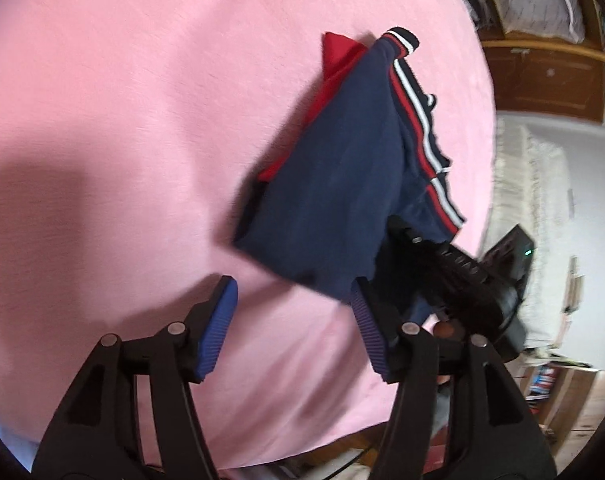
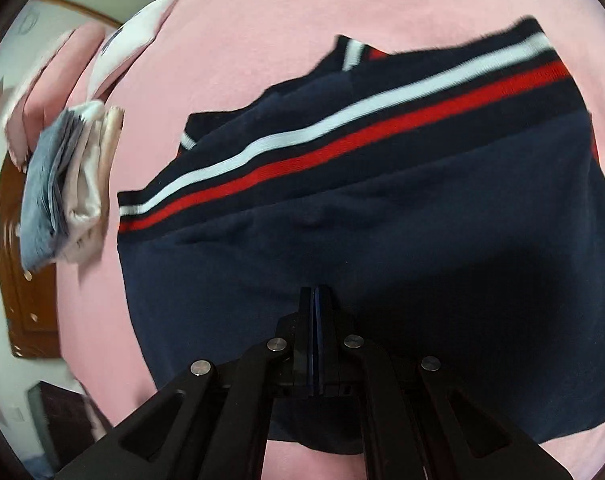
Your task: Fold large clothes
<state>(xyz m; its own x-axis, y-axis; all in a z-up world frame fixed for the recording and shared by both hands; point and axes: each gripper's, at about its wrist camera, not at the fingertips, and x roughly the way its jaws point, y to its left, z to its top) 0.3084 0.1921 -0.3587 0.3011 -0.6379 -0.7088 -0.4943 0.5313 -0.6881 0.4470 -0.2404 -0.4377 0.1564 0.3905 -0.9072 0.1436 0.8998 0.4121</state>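
Fingers of my left gripper (image 1: 294,312) apart over bare pink bed (image 1: 122,120), my right gripper (image 2: 316,300) with fingers pressed together, nothing between them, above the folded navy garment (image 2: 382,264) with red and white stripes lying on the bed, stack of folded clothes (image 2: 66,192) beyond

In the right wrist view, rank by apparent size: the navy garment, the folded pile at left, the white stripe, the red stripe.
1. Navy garment, largest, though it lies nearest the camera.
2. Folded pile.
3. White stripe and red stripe: alike in length and width, so no ranking between them.
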